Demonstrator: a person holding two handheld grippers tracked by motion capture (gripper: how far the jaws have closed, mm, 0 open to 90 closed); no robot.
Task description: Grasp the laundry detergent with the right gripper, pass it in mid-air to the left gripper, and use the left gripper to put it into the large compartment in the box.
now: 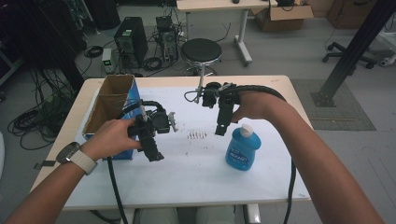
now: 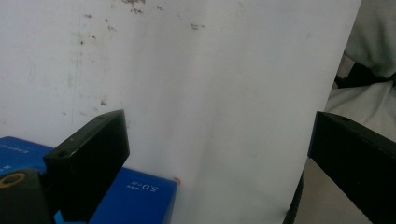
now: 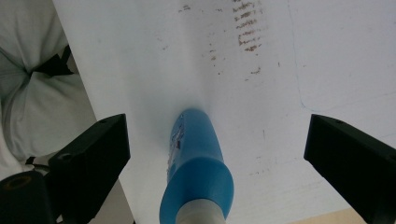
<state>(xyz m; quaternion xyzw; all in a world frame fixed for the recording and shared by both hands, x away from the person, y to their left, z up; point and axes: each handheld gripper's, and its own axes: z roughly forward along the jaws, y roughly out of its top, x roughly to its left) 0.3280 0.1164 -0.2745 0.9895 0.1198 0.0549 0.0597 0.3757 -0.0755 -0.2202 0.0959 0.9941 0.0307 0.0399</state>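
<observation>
Item: blue bottle [image 1: 243, 150], standing upright on the white sheet [image 1: 196, 172] that covers the table [image 1: 280, 84], near the person's right side
Look: squat blue plastic body, wider at the base, narrow shoulder, white cap on top, label w/ pale lettering on the front; seen from above in the right gripper view as a blue neck w/ a grey-white cap [image 3: 198, 212] at the bottom edge
Right gripper [image 1: 220, 131]: jaws wide apart, nothing between the pads; hangs tip-down just left of the bottle's cap and above it, not touching
Left gripper [image 1: 154, 154]: jaws wide apart, holds nothing; sits just beside the blue carton [image 1: 114, 116], over bare sheet
Carton: open-topped, brown inside, blue outside, at the table's left; its blue edge [image 2: 135, 196] shows by the left gripper's own jaw
Step in hand (est.): right gripper lining up on the bottle for a grasp
How to do it well: centre the neck between the jaws, come down straight, close below the cap on the shoulder so it can't slip; keep the bottle upright, avoid nudging it sideways as it looks top-light but easy to tip
Sheet: scuffed w/ brown marks [image 1: 197, 135] mid-table
</observation>
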